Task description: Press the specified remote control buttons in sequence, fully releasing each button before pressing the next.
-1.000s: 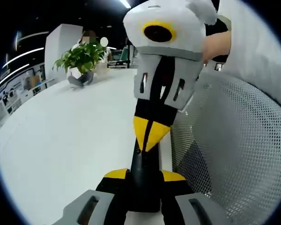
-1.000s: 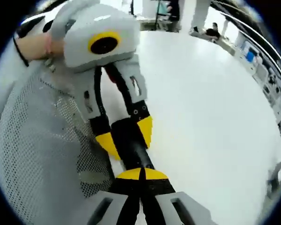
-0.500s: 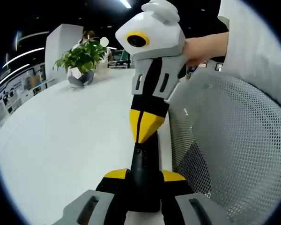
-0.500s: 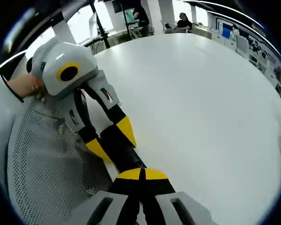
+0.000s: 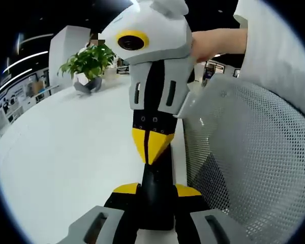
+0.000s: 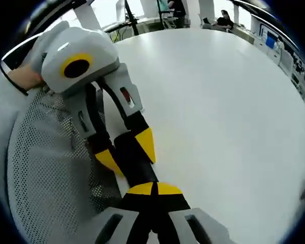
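A black remote control (image 5: 155, 195) is clamped between the yellow pads of my left gripper (image 5: 156, 190), which is shut on it just above the table's near edge. My right gripper (image 5: 151, 151) comes down from above with its yellow tips shut together, and they meet the remote's far end. In the right gripper view, my right gripper (image 6: 153, 189) sits shut at the bottom against the remote (image 6: 137, 165). The left gripper (image 6: 128, 152) reaches in from the upper left and grips the remote from both sides. The remote's buttons are hidden.
A large white table (image 5: 66, 152) spreads out to the left, with a potted plant (image 5: 89, 63) at its far side. A grey mesh chair back (image 5: 249, 152) stands close on the right. A person's hand (image 5: 213, 43) holds the right gripper. People sit far behind the table (image 6: 218, 101).
The right gripper's body has swung left and nearer in the left gripper view, its tips still at the remote's far end. The left gripper and the remote have not moved.
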### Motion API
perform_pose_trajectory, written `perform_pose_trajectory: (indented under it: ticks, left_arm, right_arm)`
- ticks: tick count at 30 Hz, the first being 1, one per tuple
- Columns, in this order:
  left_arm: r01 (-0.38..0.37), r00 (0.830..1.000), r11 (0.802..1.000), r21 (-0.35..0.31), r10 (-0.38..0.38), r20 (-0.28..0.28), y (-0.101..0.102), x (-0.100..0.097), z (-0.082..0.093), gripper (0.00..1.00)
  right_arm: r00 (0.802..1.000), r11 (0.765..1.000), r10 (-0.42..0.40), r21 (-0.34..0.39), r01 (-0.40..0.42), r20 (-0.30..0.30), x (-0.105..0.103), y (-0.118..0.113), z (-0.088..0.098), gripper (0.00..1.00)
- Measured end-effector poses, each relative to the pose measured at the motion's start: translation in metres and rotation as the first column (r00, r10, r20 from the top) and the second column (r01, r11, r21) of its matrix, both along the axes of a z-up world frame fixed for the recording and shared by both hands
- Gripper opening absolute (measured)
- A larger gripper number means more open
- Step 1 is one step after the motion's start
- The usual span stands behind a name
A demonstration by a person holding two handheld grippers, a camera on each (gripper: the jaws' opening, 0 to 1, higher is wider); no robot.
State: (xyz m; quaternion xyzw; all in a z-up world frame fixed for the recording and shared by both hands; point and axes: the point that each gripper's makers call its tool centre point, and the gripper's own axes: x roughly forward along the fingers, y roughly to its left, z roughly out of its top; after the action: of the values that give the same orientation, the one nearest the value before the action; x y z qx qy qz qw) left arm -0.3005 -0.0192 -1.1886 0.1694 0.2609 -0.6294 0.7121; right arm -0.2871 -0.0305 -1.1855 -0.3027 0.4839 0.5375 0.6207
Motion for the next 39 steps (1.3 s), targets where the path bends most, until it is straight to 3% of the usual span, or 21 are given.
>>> perform_pose_trajectory:
  ticks: [5, 9, 11, 14, 17, 20, 21, 27, 32, 34, 36, 39]
  left_arm:
    - [0.0, 1.0, 1.0, 0.001, 0.0, 0.002, 0.0, 0.0, 0.0, 0.24]
    - [0.002, 1.0, 1.0, 0.005, -0.002, 0.007, 0.0, 0.0, 0.0, 0.24]
    - [0.008, 1.0, 1.0, 0.01, -0.008, 0.015, 0.0, 0.0, -0.001, 0.24]
    - [0.006, 1.0, 1.0, 0.01, -0.006, 0.014, 0.0, 0.0, -0.001, 0.24]
    - [0.008, 1.0, 1.0, 0.01, -0.008, 0.015, 0.0, 0.0, -0.001, 0.24]
    - [0.008, 1.0, 1.0, 0.011, -0.008, 0.015, 0.0, 0.0, -0.001, 0.24]
    - [0.011, 1.0, 1.0, 0.013, -0.011, 0.02, 0.0, 0.0, -0.001, 0.24]
    - [0.012, 1.0, 1.0, 0.016, -0.012, 0.023, 0.0, 0.0, -0.001, 0.24]
    - [0.01, 1.0, 1.0, 0.019, -0.01, 0.024, 0.0, 0.0, -0.001, 0.24]
    - [0.01, 1.0, 1.0, 0.02, -0.011, 0.026, 0.0, -0.001, -0.001, 0.24]
    - [0.009, 1.0, 1.0, 0.019, -0.009, 0.025, 0.0, -0.001, -0.001, 0.24]
    - [0.006, 1.0, 1.0, 0.014, -0.006, 0.022, 0.0, -0.001, -0.001, 0.24]
  right_arm:
    - [0.997, 0.997, 0.059, -0.058, -0.055, 0.052, 0.0, 0.003, -0.002, 0.0]
    - [0.999, 0.999, -0.019, 0.034, 0.018, 0.039, 0.001, 0.002, 0.001, 0.0]
    - [0.999, 0.998, -0.024, 0.054, 0.022, 0.034, -0.002, 0.0, 0.003, 0.0]
    - [0.999, 0.99, -0.023, 0.142, 0.018, 0.028, -0.012, 0.013, 0.016, 0.0]
    - [0.999, 0.992, -0.003, 0.128, -0.002, 0.036, -0.016, 0.015, 0.014, 0.0]
    - [0.996, 0.998, 0.06, 0.033, -0.062, 0.066, -0.015, 0.005, 0.001, 0.0]
    - [0.996, 0.996, 0.056, 0.062, -0.06, 0.066, -0.016, 0.01, 0.005, 0.0]
    - [0.985, 0.99, 0.135, 0.018, -0.137, 0.11, -0.016, 0.01, 0.003, 0.0]
    - [0.968, 0.987, 0.159, 0.003, -0.162, 0.196, -0.015, 0.011, 0.003, 0.0]
    - [0.97, 0.991, 0.121, 0.035, -0.131, 0.21, -0.015, 0.01, 0.003, 0.0]
    - [0.982, 0.993, 0.049, 0.096, -0.067, 0.183, -0.013, 0.011, 0.004, 0.0]
    - [0.986, 0.989, 0.026, 0.139, -0.049, 0.165, -0.013, 0.009, 0.006, 0.0]
